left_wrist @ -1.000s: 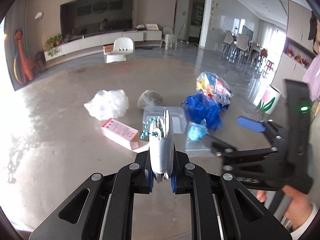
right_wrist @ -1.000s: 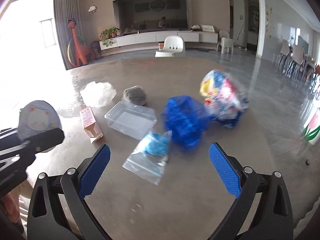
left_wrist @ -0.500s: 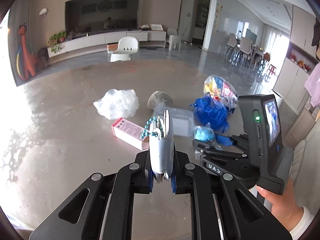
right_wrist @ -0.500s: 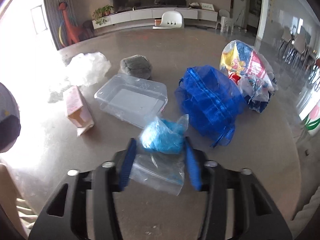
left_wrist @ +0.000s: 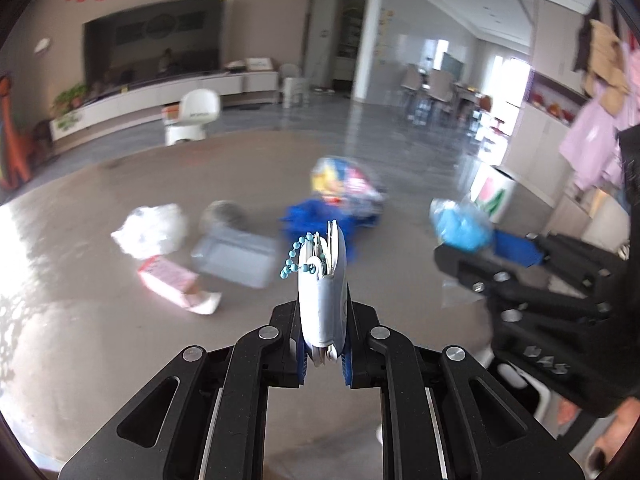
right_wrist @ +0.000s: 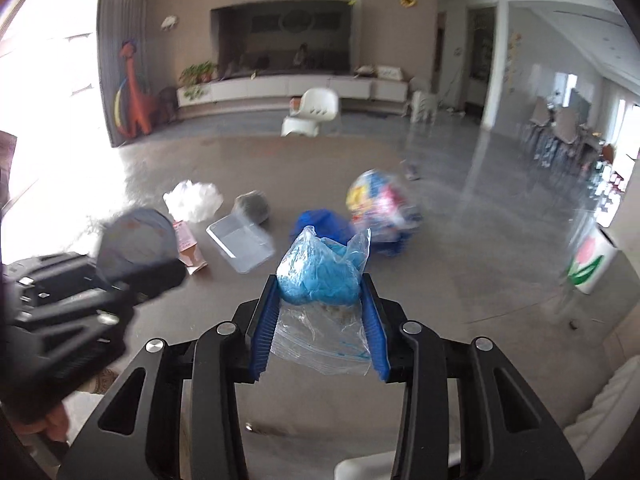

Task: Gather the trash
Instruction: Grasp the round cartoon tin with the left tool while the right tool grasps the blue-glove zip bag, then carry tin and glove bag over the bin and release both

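Blue-stuffed bag (right_wrist: 318,276) pinched by right tool (right_wrist: 318,320); left tool (left_wrist: 324,344) pinches one pouch (left_wrist: 323,292).

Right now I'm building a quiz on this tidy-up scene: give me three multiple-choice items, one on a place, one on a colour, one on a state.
1. Where is the clear zip bag with the blue wad?
A. flat on the floor
B. between the right gripper's pads
C. inside the clear tray

2. What colour is the bead chain on the flat pouch?
A. red
B. yellow
C. turquoise

3. How is the left gripper?
A. wide open and empty
B. shut on the flat pouch
C. resting on the pink box

Answers: 1 B, the right gripper has a blue pad on each side of the bag, which is off the floor. 2 C, the beads show blue-green against the floor. 3 B, both pads press the pouch, which stands upright between them.
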